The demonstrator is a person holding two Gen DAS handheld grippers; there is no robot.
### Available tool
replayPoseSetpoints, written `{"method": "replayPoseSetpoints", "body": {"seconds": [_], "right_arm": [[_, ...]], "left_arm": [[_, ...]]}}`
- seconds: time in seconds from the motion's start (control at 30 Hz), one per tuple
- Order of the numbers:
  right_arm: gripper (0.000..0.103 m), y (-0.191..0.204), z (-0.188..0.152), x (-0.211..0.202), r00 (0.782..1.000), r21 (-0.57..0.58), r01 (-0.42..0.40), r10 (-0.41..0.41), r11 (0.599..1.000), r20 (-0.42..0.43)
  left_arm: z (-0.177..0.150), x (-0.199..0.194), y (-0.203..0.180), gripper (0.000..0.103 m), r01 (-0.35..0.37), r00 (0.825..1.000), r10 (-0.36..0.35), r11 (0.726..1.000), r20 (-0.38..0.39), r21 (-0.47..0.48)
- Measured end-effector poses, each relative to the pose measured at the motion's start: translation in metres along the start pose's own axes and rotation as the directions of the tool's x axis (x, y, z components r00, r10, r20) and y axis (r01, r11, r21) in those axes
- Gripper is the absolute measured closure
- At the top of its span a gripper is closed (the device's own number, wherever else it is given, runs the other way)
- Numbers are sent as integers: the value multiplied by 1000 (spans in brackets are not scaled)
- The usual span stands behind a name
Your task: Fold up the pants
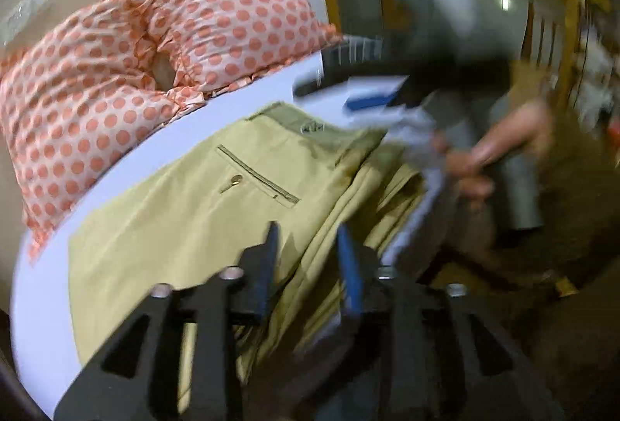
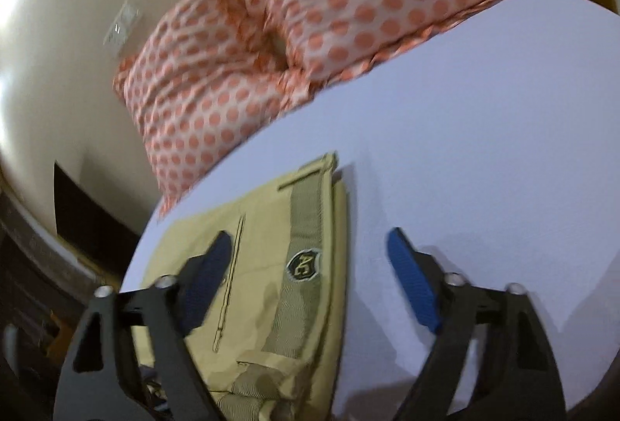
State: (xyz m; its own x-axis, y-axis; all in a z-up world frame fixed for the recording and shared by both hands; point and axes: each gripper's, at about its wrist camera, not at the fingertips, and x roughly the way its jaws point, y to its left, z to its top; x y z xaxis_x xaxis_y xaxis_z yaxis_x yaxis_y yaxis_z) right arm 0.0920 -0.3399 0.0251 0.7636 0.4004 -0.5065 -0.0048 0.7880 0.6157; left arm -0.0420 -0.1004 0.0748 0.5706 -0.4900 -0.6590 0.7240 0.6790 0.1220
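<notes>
bare pale lilac bedsheet (image 2: 484, 149) lies open to the right of the folded khaki cotton pants (image 2: 271, 266); two orange polka-dot ruffled pillows (image 2: 310, 14) block the far side against the cream wall (image 2: 58, 52)

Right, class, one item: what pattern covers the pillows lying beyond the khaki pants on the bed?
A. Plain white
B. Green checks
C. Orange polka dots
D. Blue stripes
C: the frilled pillows behind the folded khaki pants show orange dots on a pale ground in both wrist views.
</notes>
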Motion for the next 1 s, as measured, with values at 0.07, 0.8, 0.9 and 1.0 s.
{"method": "replayPoseSetpoints", "body": {"seconds": [0.07, 0.8, 0.9, 1.0], "right_arm": [[39, 4, -1, 14, 998, -30, 10, -11, 1000, -60], [89, -41, 17, 50, 900, 162, -294, 330, 942, -286], [91, -32, 28, 46, 895, 158, -316, 349, 935, -277], [92, -9, 57, 49, 912, 79, -318, 327, 945, -246]], "left_arm": [[7, -25, 28, 34, 41, 998, -35, 994, 61, -103], [-62, 44, 257, 95, 150, 954, -298, 553, -27, -819], [-37, 37, 250, 100, 103, 973, -223, 656, -62, -748], [-1, 37, 259, 100, 81, 987, -157, 703, -43, -707]]}}
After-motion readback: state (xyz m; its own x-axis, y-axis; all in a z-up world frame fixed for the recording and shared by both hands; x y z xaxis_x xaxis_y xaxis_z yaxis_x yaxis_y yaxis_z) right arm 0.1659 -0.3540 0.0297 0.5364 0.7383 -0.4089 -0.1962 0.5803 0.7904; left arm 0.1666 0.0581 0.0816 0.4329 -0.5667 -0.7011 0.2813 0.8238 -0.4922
